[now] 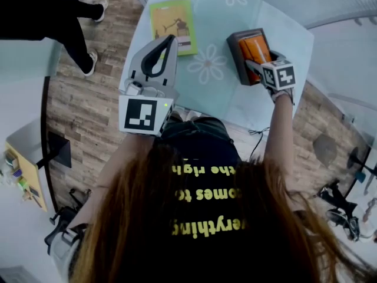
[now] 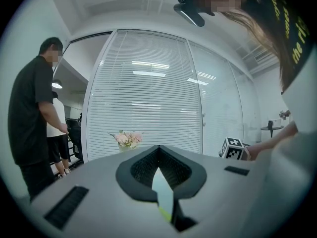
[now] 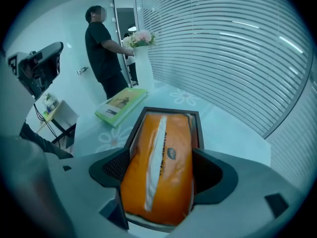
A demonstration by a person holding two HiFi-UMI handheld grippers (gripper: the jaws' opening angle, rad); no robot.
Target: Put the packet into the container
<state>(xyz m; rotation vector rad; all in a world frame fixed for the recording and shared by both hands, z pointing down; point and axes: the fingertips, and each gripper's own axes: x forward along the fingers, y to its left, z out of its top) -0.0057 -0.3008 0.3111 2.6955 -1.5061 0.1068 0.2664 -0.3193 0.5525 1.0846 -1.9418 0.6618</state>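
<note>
Orange packet (image 3: pixel 173 133) lies in the dark container (image 3: pixel 171 112) at upper right of the head view, right gripper (image 3: pixel 159 157) jaws spread wide either side of it, apparently not pinching, left gripper (image 2: pixel 158 148) closed and empty, so only the pull-out looks left.

Green book (image 1: pixel 172 25) on floral-print table (image 1: pixel 207 98), pink flowers (image 2: pixel 128 139), bystander in black (image 3: pixel 104 58), white blinds (image 2: pixel 148 103)

Head camera: steeply down on table (image 1: pixel 219 102). Left gripper camera level toward blinds (image 2: pixel 148 108). Right one close over container (image 3: pixel 171 111), shared with head view.
</note>
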